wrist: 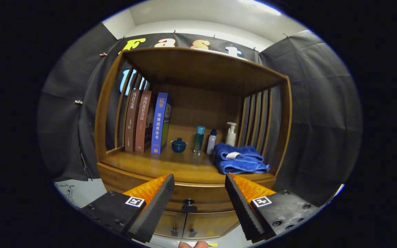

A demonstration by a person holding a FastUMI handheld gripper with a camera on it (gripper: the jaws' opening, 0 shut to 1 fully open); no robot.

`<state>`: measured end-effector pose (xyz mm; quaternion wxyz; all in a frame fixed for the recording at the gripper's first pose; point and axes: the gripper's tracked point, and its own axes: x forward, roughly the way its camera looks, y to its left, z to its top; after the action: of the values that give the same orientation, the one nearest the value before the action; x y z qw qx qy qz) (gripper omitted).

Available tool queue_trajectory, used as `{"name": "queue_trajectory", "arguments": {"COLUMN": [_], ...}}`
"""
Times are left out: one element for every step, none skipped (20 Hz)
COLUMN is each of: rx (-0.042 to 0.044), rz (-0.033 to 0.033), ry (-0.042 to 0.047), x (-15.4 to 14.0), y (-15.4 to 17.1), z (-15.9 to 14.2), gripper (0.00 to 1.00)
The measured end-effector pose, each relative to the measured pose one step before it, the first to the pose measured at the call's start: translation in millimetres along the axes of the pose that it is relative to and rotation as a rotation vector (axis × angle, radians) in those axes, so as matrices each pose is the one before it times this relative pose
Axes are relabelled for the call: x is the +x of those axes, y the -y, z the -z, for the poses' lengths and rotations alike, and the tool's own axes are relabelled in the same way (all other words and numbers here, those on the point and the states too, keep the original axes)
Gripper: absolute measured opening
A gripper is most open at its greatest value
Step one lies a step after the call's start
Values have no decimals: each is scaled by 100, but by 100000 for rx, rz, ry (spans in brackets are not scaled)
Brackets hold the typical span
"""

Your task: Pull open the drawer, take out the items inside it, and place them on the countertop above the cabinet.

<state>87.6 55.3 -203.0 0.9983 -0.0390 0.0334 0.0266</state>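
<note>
A wooden cabinet stands ahead of me, with its countertop under an open shelf hood. The drawer below the countertop is closed, and its dark knob sits between my fingers, a little beyond them. My gripper is open with nothing between its black-padded fingers. What lies inside the drawer is hidden.
On the countertop stand three books at the left, a small blue lidded cup, a teal bottle, a small white bottle, a pump bottle and a folded blue towel at the right. Two lower doors sit under the drawer.
</note>
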Motion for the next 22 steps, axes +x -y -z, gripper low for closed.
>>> {"name": "queue_trajectory", "arguments": {"rx": [145, 1359, 2125, 2466, 1275, -315, -977, -318, 500, 866, 1072, 307, 1665, 770, -323, -511, -426, 210, -44, 741, 923, 77], "rz": [-383, -548, -755, -134, -833, -1182, -1302, -665, -296, -421, -607, 446, -1526, -328, 131, 700, 721, 163, 79, -226, -329, 93], "ry": [-203, -1445, -2090, -2984, -3088, -2742, -1655, -940, -700, -545, -357, -1139, 354, -1018, -577, -39, 408, 251, 337, 180, 86, 216], "x": [559, 497, 792, 903, 587, 524, 923, 706, 225, 343, 471, 145, 513, 67, 341, -189, 303, -99, -88, -95, -269, -294], "y": [-3, -34, -86, -26, -204, -158, -247, -135, -213, -121, -145, 224, -102, -63, -25, 196, -35, 38, -69, 104, -120, -67], "z": [1346, 1674, 1719, 1684, 1645, 1607, 940, 617, 444, 410, 278, 312, -28, 63, -3, 181, 59, -196, 84, -32, 151, -104], "gripper": [97, 96, 96, 96, 94, 92, 90, 90, 88, 86, 78, 71, 64, 57, 53, 49, 45, 42, 40, 34, 34, 34]}}
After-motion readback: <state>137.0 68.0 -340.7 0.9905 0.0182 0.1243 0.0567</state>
